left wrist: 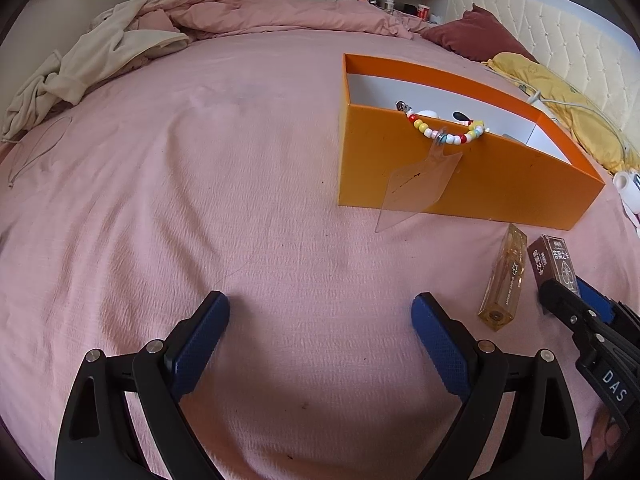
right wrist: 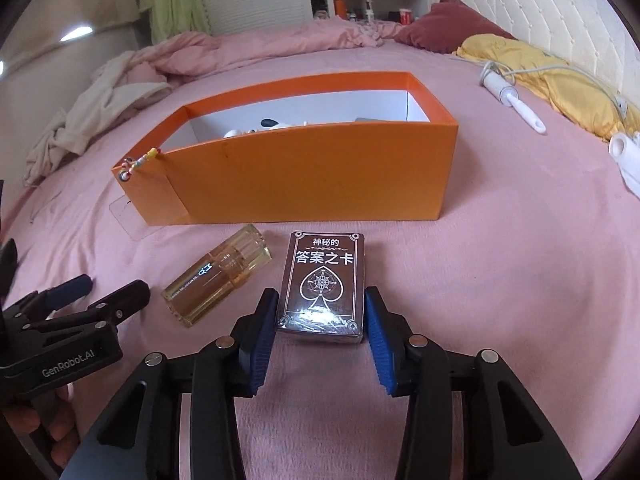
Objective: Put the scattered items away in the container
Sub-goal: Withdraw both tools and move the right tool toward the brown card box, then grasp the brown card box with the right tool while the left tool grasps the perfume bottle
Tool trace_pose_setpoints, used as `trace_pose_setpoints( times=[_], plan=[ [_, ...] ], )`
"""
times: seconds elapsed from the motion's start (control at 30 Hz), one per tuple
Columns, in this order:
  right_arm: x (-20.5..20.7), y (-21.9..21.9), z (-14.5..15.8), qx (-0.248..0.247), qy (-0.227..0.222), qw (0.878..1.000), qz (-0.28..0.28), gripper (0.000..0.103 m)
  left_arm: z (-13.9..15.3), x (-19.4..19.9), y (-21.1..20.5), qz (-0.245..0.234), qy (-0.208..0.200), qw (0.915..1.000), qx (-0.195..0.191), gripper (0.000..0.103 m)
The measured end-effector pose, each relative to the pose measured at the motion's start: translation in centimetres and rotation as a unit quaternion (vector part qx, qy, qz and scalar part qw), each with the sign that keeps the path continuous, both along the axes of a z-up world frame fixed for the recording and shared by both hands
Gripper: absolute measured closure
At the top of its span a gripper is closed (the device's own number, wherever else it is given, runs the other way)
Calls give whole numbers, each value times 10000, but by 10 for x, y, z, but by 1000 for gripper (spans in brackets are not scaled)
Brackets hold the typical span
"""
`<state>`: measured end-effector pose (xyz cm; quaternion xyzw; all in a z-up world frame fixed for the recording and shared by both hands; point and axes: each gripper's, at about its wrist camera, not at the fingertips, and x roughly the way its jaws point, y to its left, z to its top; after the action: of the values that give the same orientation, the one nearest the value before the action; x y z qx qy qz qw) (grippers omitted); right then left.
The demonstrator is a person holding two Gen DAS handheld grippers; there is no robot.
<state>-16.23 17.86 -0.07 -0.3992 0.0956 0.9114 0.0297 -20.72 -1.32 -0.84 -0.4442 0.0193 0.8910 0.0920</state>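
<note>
An orange box (right wrist: 304,172) stands on the pink bed, with white and black items inside. A beaded strap (left wrist: 444,132) hangs over its front wall, and a clear card (left wrist: 416,188) dangles from it outside. In front of the box lie an amber perfume bottle (right wrist: 218,276) and a dark brown card deck (right wrist: 324,280). My right gripper (right wrist: 320,300) has its blue pads against both sides of the deck, which rests on the sheet. My left gripper (left wrist: 320,306) is open over bare sheet, left of the bottle (left wrist: 504,280), with nothing between its fingers.
Cream clothing (left wrist: 96,60) and a bunched pink duvet (left wrist: 260,12) lie at the far left and back. A maroon pillow (right wrist: 452,28), a yellow pillow (right wrist: 560,76) and a white corded handle (right wrist: 512,96) sit right of the box. A hand (right wrist: 48,428) holds the left gripper.
</note>
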Motion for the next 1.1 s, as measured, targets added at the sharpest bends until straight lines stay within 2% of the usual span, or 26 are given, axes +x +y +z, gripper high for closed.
trace_pose_setpoints(
  times=[0.23,0.4,0.5,0.57,0.7,1.03,1.1],
  plan=[
    [13,8,-2,-192,79,9997,-139,63,6,11,14,-254,135,9996,-20,10],
    [13,7,-5,-153,22,9998,-123,62,22,25,41,-1010,567,9933,10,10],
    [13,7,-6,-122,31,9998,-125,62,22,26,63,-1428,564,9880,-144,13],
    [13,8,-7,-165,34,9998,-142,62,19,19,72,-1466,465,9878,-237,14],
    [16,10,-6,-215,109,9995,-191,64,14,0,82,-1450,147,9893,-83,16],
    [29,20,-2,-104,211,9978,-619,63,2,-8,129,-1660,31,9845,-562,19],
    [29,19,-3,-62,208,9979,-618,63,4,-3,124,-1551,48,9865,-519,30]
  ],
)
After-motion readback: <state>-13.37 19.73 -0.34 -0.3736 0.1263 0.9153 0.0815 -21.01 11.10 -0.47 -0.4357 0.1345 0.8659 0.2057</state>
